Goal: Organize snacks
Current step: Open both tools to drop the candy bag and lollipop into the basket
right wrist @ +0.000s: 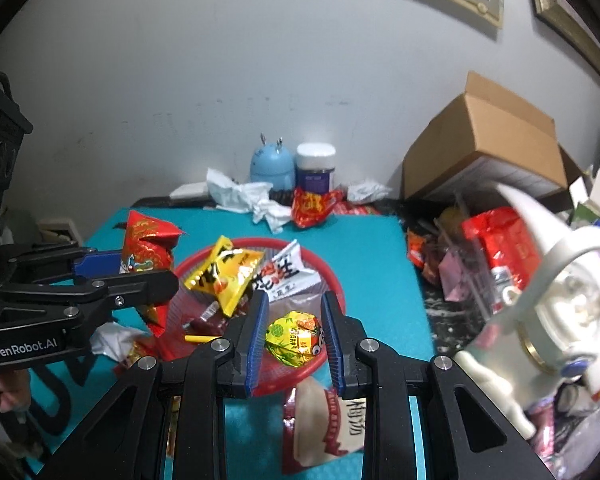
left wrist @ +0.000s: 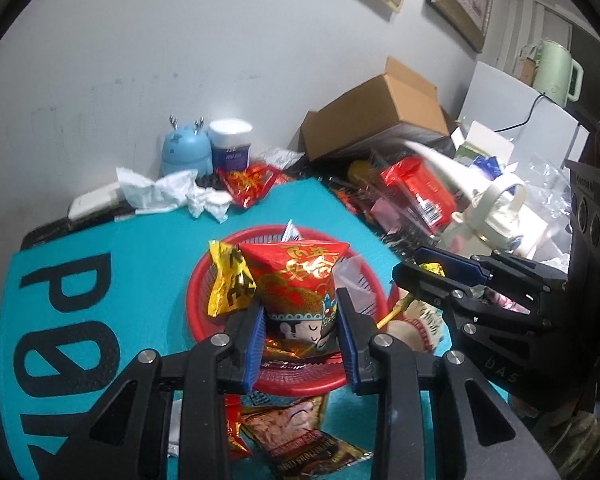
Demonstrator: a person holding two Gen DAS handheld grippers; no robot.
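Both black two-finger grippers are clamped on snacks above the round red plastic mesh basket (left wrist: 204, 280) sitting on the teal mat (left wrist: 140, 248). Left gripper (left wrist: 300, 328) pinches a puffy red foil packet printed with gold characters and a cartoon face (left wrist: 300, 284) between its blue pads, held upright over the basket, presumably for dropping in. Right gripper (right wrist: 294, 338) squeezes a small yellow-green crinkled candy wrapper (right wrist: 294, 338) over the basket's near rim. Inside already lie a yellow snack bag (right wrist: 224, 276) and a white packet with black characters (right wrist: 286, 274), so the basket seems the collecting spot. More packets lie loose on the mat nearby.
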